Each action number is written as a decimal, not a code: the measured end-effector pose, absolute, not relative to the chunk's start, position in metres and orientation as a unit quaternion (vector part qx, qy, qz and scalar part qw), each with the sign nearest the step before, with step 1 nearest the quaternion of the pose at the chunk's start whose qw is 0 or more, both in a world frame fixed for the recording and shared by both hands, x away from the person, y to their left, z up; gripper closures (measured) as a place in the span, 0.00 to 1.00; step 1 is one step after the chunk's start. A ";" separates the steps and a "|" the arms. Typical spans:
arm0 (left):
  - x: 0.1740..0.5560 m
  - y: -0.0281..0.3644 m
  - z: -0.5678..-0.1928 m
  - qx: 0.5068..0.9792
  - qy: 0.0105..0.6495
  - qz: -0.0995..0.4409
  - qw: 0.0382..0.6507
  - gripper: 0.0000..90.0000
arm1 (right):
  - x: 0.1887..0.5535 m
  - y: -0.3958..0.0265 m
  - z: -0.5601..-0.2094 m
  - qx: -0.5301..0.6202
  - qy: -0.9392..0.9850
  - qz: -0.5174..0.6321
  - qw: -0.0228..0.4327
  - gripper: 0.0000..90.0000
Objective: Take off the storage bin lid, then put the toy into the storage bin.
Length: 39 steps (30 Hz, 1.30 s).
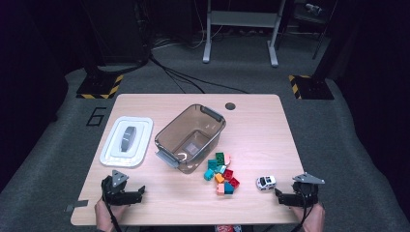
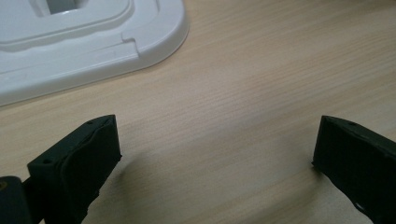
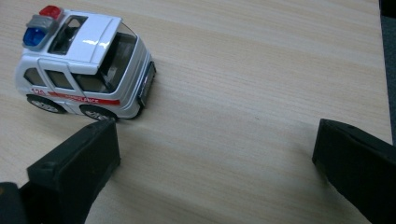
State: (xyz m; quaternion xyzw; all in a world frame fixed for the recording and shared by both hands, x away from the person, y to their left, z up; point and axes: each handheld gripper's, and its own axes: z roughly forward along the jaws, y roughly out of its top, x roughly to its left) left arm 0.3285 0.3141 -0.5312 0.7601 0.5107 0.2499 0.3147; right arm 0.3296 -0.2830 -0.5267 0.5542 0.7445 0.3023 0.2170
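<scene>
My left gripper [image 1: 138, 194] rests low over the table's near left corner, in front of a white lid [image 1: 140, 140]. Its jaws [image 2: 215, 149] stand wide open over bare wood, and the lid's corner [image 2: 93, 42] lies ahead to the left. At the near right corner my right gripper [image 1: 283, 195] is also open with nothing between its jaws [image 3: 215, 149]. A white toy police car [image 1: 265, 182] stands just beyond it. In the right gripper view the car [image 3: 84, 65] is right behind the left jaw, apart from it.
A clear brown bin [image 1: 164, 140] stands empty and askew at the middle of the wooden table [image 1: 251, 125]. A heap of several coloured bricks [image 1: 223, 173] lies between the bin and the car. A grey handle [image 1: 127, 137] sits in the lid.
</scene>
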 end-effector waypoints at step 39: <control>0.332 0.315 -0.533 0.756 0.522 0.224 0.324 0.00 | 0.339 -0.197 -0.508 0.578 0.737 0.275 0.219 0.20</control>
